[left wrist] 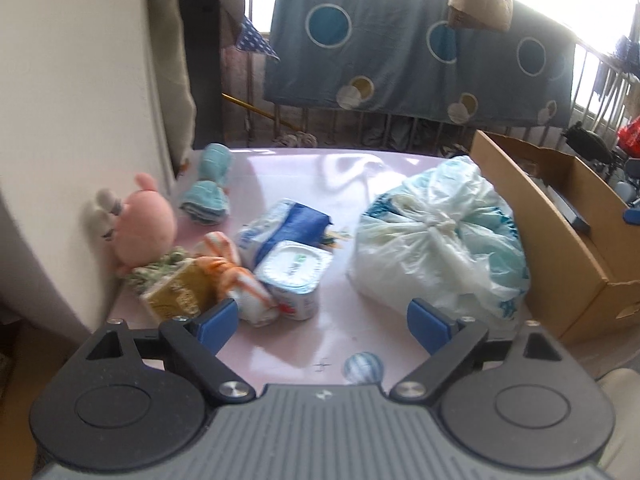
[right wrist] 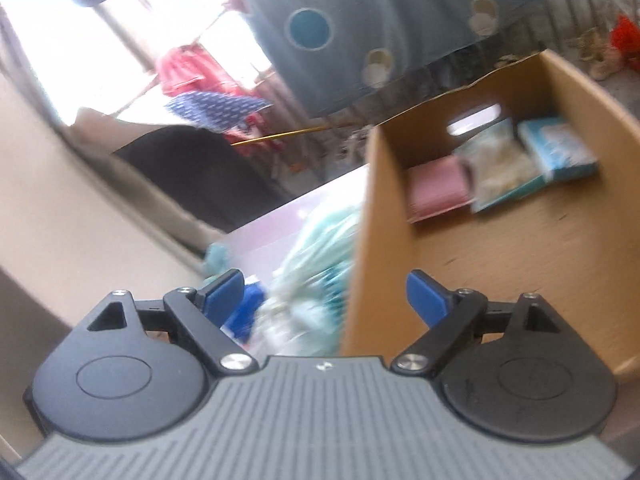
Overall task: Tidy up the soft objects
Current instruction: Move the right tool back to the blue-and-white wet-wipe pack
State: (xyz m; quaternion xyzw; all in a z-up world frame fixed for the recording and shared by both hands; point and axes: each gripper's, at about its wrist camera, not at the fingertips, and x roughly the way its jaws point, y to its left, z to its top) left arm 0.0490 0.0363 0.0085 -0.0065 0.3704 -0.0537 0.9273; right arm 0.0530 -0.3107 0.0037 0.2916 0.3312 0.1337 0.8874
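Observation:
In the left wrist view soft things lie on a pink table [left wrist: 360, 344]: a pink plush toy [left wrist: 146, 226], light blue rolled cloths [left wrist: 206, 200], an orange-and-white plush [left wrist: 236, 276], tissue packs [left wrist: 294, 276] and a tied white-and-blue plastic bag [left wrist: 440, 240]. My left gripper [left wrist: 324, 320] is open and empty over the table's near edge. My right gripper [right wrist: 326, 296] is open and empty, above the left wall of a cardboard box [right wrist: 520, 240] that holds a pink pack [right wrist: 438, 192] and two other packs [right wrist: 532, 160]. The right wrist view is blurred.
The cardboard box [left wrist: 560, 248] stands right of the table. A white wall [left wrist: 72, 120] rises at the left. A blue sheet with circles [left wrist: 400, 40] hangs on a railing behind. A yellow box [left wrist: 176, 292] sits by the plush toys.

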